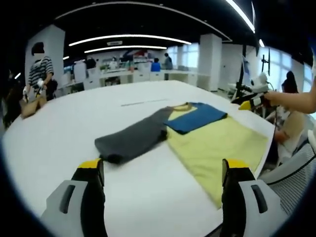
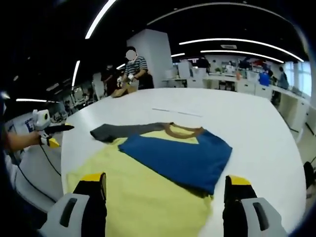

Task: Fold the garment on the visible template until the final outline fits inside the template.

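Note:
A T-shirt lies flat on the white table (image 1: 74,128). Its yellow body (image 1: 217,148) points toward the near right edge, a grey sleeve (image 1: 133,139) stretches out to the left, and a blue sleeve (image 1: 197,117) is folded over the chest below the brown collar (image 1: 181,106). My left gripper (image 1: 163,168) hovers open just short of the shirt, empty. In the right gripper view the yellow body (image 2: 143,197) is nearest, the blue sleeve (image 2: 180,155) lies across it and the grey sleeve (image 2: 123,131) is beyond. My right gripper (image 2: 165,180) is open over the yellow body, holding nothing.
A thin dark line (image 1: 143,102) marks the table past the collar. The right gripper (image 1: 252,101) is held off the table's right edge, the left gripper (image 2: 49,131) off its left edge. A mesh chair (image 1: 296,170) stands close by. A person in a striped shirt (image 2: 133,69) stands at the far side.

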